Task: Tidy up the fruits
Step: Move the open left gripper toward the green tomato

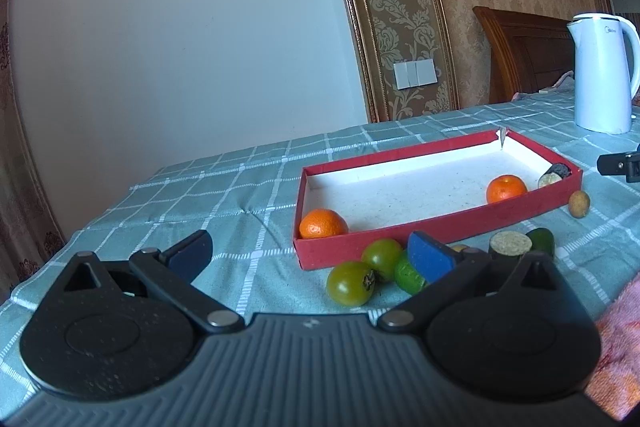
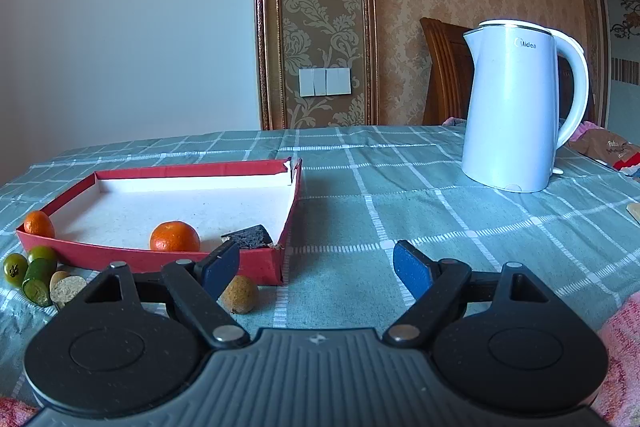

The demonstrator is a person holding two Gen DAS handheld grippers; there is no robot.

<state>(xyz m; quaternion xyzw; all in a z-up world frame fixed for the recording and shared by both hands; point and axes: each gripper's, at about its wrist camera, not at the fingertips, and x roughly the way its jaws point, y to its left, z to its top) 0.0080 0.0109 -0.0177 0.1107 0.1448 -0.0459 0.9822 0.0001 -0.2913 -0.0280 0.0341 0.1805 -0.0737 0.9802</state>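
Observation:
A red cardboard tray with a white floor lies on the checked tablecloth; it also shows in the right wrist view. In it are two oranges and a dark cut piece. In front of the tray lie two green tomatoes, a green cut piece, a cork-coloured cut piece and a small brown fruit. My left gripper is open and empty, just short of the green fruits. My right gripper is open and empty; the brown fruit lies beside its left finger.
A white electric kettle stands at the back right of the table. A wooden chair back is behind it. A pink cloth lies at the near right edge. Packets lie at the far right.

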